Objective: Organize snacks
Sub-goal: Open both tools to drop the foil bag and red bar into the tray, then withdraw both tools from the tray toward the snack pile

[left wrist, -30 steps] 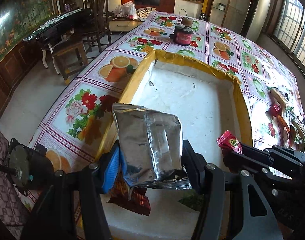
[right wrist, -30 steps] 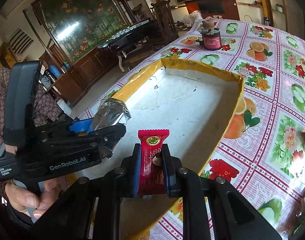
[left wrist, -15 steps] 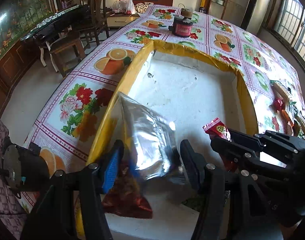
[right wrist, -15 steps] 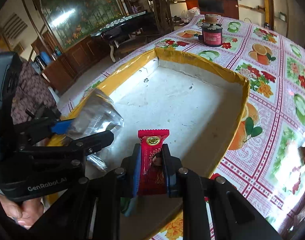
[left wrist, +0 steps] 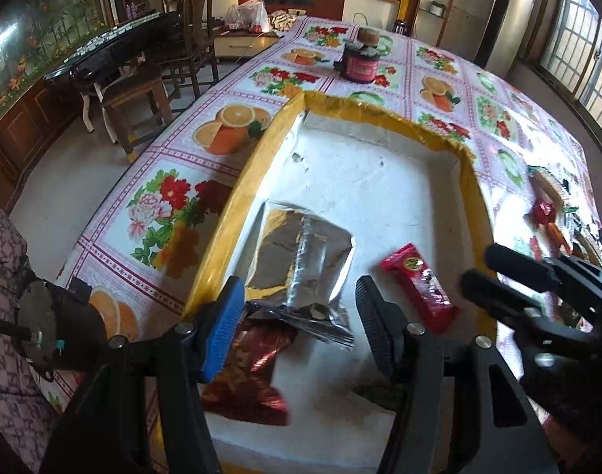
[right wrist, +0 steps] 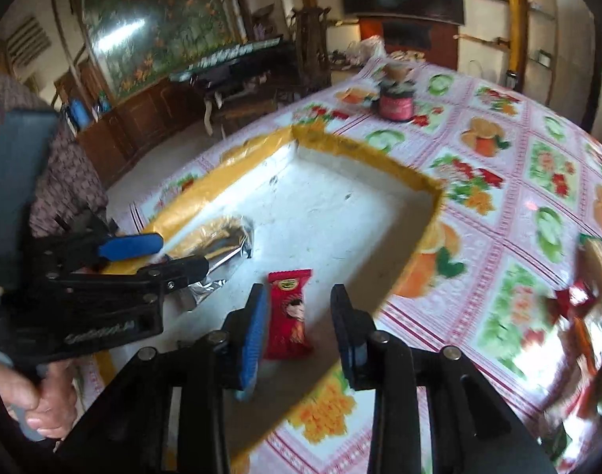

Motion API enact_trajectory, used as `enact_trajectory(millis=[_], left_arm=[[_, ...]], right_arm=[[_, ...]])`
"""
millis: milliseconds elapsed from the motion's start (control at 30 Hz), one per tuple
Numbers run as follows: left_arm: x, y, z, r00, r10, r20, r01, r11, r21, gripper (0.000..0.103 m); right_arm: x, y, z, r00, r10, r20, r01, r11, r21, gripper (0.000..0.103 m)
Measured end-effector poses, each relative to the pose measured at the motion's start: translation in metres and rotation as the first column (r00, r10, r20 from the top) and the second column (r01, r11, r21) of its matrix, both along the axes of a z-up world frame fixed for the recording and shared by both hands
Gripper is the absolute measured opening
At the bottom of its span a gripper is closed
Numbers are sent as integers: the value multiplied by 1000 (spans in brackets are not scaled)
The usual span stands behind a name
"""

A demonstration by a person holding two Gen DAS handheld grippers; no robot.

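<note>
A white foam box with a yellow taped rim [left wrist: 253, 181] [right wrist: 364, 150] stands on the flowered tablecloth. Inside it a silver foil packet [left wrist: 301, 264] [right wrist: 226, 245] lies flat, partly over a dark red packet [left wrist: 245, 375]. My left gripper [left wrist: 299, 316] [right wrist: 182, 254] hangs open just above the silver packet's near end, its pads clear of it. A red snack bar [left wrist: 417, 286] [right wrist: 289, 316] lies on the box floor. My right gripper [right wrist: 299, 316] [left wrist: 482, 268] straddles the bar with its jaws opening; the far pad stands clear of the bar.
A dark red jar [left wrist: 360, 63] [right wrist: 396, 102] stands on the table beyond the box. Several loose snacks [left wrist: 546, 213] [right wrist: 577, 296] lie to the right of the box. Wooden chairs [left wrist: 143, 91] stand off the table's left edge. A hand [right wrist: 40, 407] holds the left gripper.
The silver packet tipped from upright between the left fingers and now lies flat in the box. The right gripper opened and the red bar dropped to the box floor.
</note>
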State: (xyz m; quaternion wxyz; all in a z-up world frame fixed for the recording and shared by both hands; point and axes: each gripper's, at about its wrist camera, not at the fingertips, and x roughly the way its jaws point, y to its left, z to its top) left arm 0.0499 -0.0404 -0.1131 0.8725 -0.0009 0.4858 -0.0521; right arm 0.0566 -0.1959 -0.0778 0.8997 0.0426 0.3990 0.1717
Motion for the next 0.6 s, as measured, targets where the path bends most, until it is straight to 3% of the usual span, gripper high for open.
enact_trajectory(millis=[267,600], left_arm=[[-17,-33,19,997,-74,39,74,997,-3,60],[-39,-89,33,979,-194,64,194,981,8,69]], right_arm=[[-52,-67,15,989,-147,34,144,987,73,44],[-103,-140,1,945,-326,0,324,939,112,48]])
